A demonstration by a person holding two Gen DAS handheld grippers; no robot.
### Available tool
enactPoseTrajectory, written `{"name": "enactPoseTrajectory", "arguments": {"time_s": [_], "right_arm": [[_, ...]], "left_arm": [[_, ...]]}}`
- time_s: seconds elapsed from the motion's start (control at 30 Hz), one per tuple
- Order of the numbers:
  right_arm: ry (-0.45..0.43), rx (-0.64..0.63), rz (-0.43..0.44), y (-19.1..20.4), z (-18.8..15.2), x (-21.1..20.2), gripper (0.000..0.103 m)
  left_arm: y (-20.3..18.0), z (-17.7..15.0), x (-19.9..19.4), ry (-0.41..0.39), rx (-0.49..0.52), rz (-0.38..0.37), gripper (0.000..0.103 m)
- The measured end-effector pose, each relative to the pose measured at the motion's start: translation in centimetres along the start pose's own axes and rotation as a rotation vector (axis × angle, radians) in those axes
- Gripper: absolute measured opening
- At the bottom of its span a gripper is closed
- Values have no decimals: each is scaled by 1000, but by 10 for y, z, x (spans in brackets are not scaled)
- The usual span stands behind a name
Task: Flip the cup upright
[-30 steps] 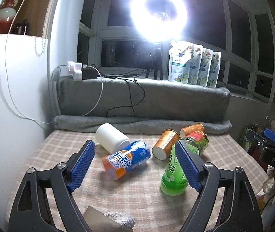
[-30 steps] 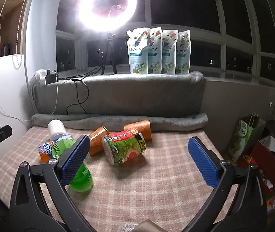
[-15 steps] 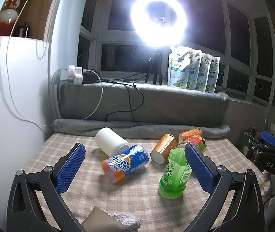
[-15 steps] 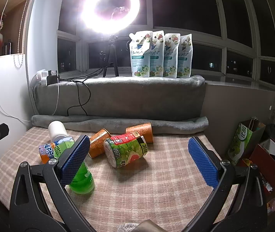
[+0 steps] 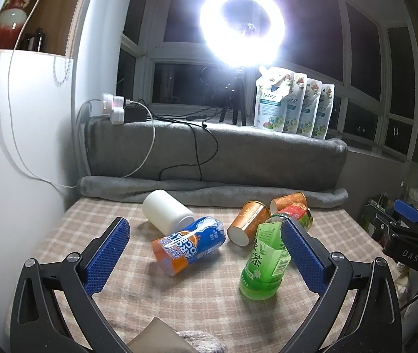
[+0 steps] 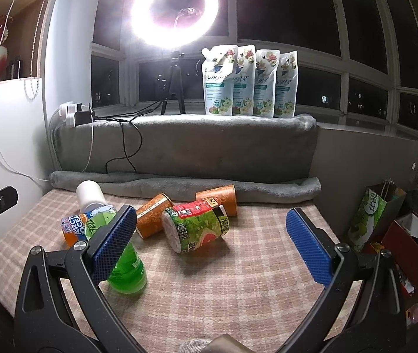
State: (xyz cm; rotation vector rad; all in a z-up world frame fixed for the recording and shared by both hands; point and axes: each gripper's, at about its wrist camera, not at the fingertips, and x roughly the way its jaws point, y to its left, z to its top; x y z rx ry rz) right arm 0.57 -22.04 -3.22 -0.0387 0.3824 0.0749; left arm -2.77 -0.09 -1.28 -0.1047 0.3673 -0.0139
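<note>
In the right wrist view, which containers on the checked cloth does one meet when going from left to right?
White cup → blue-orange can → green bottle → orange cup lying on its side → green guava-label cup. The second orange cup behind it overlaps, so I leave it out.

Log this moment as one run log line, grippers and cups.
left gripper: open, empty | right gripper: open, empty | green cup: upside down | blue cup: on side | task: not started
</note>
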Motion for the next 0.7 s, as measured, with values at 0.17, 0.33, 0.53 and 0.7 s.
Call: {"name": "enactPoseTrajectory", "arguments": {"time_s": [0.17, 0.33, 0.53, 0.7], "right_arm": [[0, 0, -1, 0, 0, 0, 103], [0, 0, -1, 0, 0, 0, 103], [1, -1, 0, 0, -1, 1, 103], [2, -2, 2, 0, -1, 1, 103]], "left_arm": [[0, 0, 0, 0, 1, 1, 102], [1, -1, 0, -1, 1, 0, 102], [1, 0, 0, -6, 5, 5, 102], [2, 0, 0, -14, 9, 9, 102]]}}
